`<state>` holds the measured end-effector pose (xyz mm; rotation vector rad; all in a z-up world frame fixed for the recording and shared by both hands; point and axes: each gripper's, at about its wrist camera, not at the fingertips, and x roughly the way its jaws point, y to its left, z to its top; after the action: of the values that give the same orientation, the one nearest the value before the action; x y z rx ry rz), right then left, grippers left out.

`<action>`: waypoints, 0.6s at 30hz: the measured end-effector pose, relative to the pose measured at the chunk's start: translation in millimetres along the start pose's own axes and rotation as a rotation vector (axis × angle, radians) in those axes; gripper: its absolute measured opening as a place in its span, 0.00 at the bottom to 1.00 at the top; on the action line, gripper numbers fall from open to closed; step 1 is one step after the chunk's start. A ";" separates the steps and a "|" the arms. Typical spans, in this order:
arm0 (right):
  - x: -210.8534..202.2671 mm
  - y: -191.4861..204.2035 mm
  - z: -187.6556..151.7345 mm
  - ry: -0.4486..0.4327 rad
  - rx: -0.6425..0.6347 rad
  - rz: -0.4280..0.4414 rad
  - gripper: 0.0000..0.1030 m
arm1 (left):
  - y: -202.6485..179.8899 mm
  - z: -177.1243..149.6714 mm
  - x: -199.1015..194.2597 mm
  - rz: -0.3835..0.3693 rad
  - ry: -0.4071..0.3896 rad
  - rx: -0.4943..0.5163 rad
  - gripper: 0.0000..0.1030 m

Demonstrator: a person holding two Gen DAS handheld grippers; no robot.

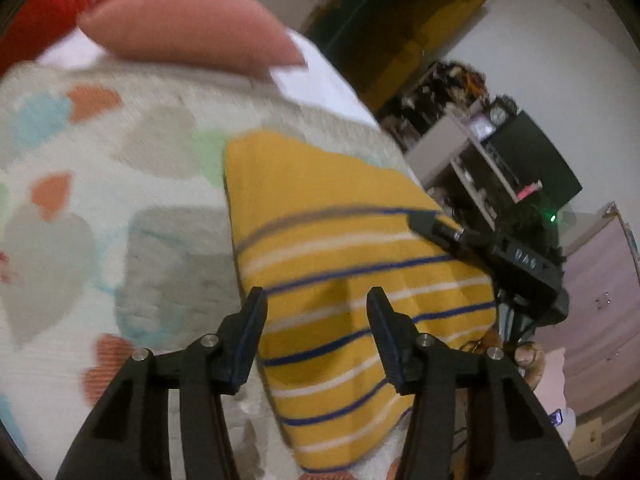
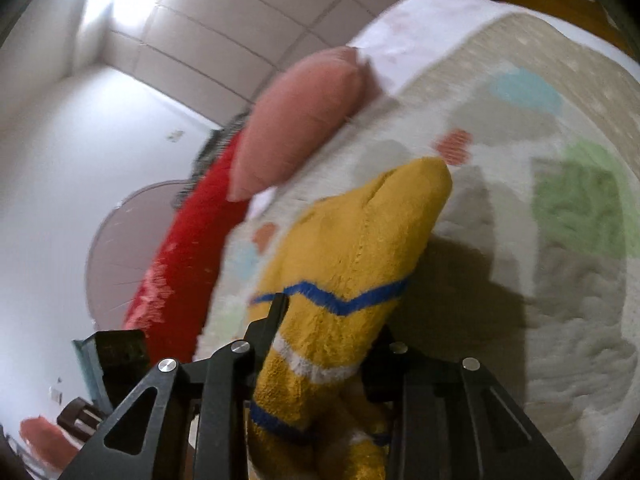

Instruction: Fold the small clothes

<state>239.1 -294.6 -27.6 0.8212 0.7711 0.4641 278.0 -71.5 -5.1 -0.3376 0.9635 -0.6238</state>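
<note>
My left tongs [image 1: 316, 300] stand partly open above the yellow striped garment [image 1: 352, 280], and nothing is between the 2 fingers; the cloth lies under them and I cannot see them touch it. The garment lies folded on the bed cover [image 1: 120, 200], which is white with coloured hearts. At the far edge of the bed lies a pink pillow [image 1: 192, 24] and, beside it, a red blanket [image 1: 52, 4].

My right tongs [image 2: 324, 320] are closed on a bunched part of the same garment [image 2: 352, 248]; the yellow cloth with its blue and white stripes rises between the 2 fingers and hides most of the right one. From the left camera I see these tongs [image 1: 436, 224] at the far right edge of the garment. The picture is somewhat blurred.
</note>
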 end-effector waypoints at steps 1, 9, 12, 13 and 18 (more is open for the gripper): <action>2.1 5.2 -0.4 0.003 -0.015 0.011 0.33 | 2.3 0.6 -8.5 0.023 -0.018 -0.004 0.53; 17.3 -39.0 -13.1 -0.026 0.049 -0.265 0.64 | 25.8 -33.2 7.6 0.288 0.022 -0.016 0.73; -4.0 -59.0 -13.4 -0.061 0.110 -0.248 0.67 | 27.7 -50.8 -10.7 0.290 -0.007 0.000 0.73; -9.8 -59.8 -12.7 -0.069 0.105 -0.263 0.68 | 24.6 -57.3 -18.4 0.301 -0.024 0.006 0.74; -45.6 -44.5 -12.0 -0.126 0.026 -0.386 0.69 | 3.1 -86.5 -54.3 0.351 -0.096 0.062 0.77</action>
<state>204.2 -345.1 -48.7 0.6975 0.7970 0.0571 183.6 -34.6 -17.6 -0.1364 0.8824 -0.3130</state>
